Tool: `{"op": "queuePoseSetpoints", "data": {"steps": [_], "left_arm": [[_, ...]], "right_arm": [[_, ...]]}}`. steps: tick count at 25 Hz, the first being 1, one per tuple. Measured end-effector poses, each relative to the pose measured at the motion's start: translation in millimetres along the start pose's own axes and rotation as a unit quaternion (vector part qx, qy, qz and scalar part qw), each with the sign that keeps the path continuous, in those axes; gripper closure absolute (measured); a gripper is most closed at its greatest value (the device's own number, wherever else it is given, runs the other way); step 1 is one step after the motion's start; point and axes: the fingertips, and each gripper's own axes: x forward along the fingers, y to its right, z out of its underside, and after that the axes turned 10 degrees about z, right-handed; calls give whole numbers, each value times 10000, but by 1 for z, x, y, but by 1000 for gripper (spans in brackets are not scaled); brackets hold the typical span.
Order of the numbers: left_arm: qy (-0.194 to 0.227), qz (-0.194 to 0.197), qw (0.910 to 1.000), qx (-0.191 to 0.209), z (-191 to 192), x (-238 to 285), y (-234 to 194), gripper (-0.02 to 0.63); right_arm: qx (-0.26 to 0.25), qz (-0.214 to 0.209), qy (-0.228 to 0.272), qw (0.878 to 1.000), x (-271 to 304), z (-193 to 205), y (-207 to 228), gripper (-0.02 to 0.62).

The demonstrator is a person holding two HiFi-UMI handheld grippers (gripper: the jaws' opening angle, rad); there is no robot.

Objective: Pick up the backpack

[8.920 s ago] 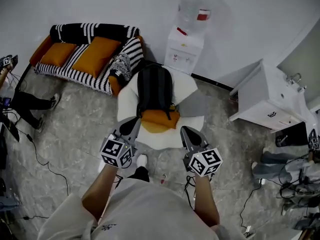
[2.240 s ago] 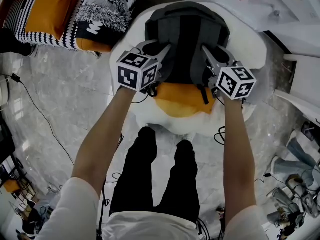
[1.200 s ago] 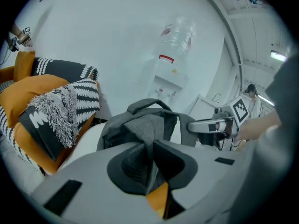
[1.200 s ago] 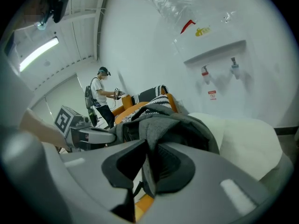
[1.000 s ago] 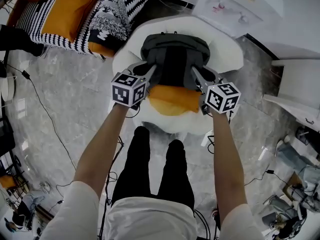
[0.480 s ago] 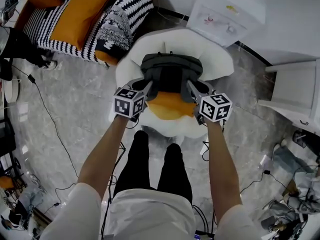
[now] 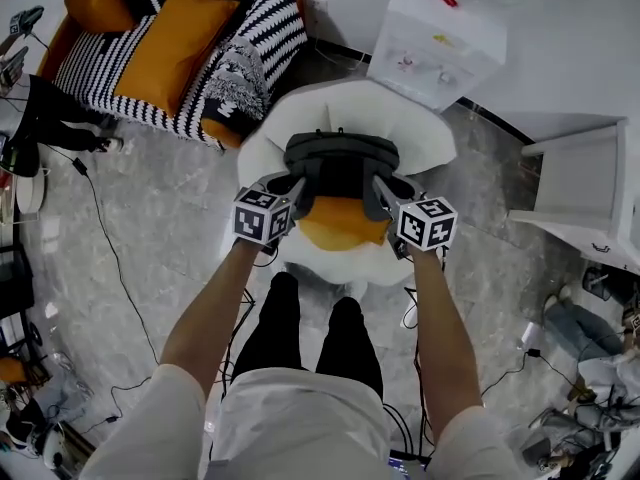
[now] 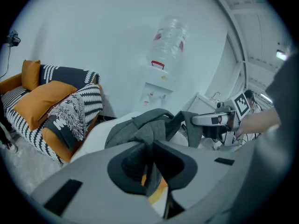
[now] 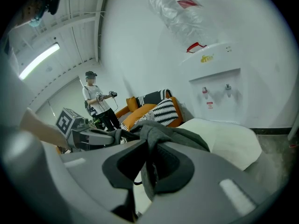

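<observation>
A dark grey backpack (image 7: pixel 340 160) hangs just above the white, egg-shaped seat (image 7: pixel 420 138) with its orange centre cushion (image 7: pixel 342 224). My left gripper (image 7: pixel 293 184) is shut on the bag's left strap (image 8: pixel 150 164), and grey fabric runs between the jaws in the left gripper view. My right gripper (image 7: pixel 379 186) is shut on the right strap (image 9: pixel 150 171) in the same way. The backpack (image 8: pixel 145 127) is bunched and lifted between the two grippers. From the right gripper view the backpack (image 9: pixel 163 134) lies beyond the jaws, with the left gripper (image 9: pixel 91 136) on its far side.
A striped black-and-white sofa (image 7: pixel 150 58) with orange cushions stands to the upper left. A white water dispenser (image 7: pixel 435 38) is behind the seat, a white cabinet (image 7: pixel 585 188) at right. Cables lie on the grey marble floor (image 7: pixel 150 248). A person (image 9: pixel 98 104) stands by the sofa.
Both grippers have risen with the straps, and the backpack has come up off the orange cushion and folded shorter. The view has pulled back from the seat.
</observation>
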Motion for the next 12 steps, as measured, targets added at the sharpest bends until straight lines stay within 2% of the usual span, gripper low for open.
{"op": "queuePoseSetpoints", "data": {"steps": [12], "left_arm": [[125,153,9996,188,-20,-32,37,572]], "right_arm": [[-98,-104,126,9998,-46,-21,-20,555]]}}
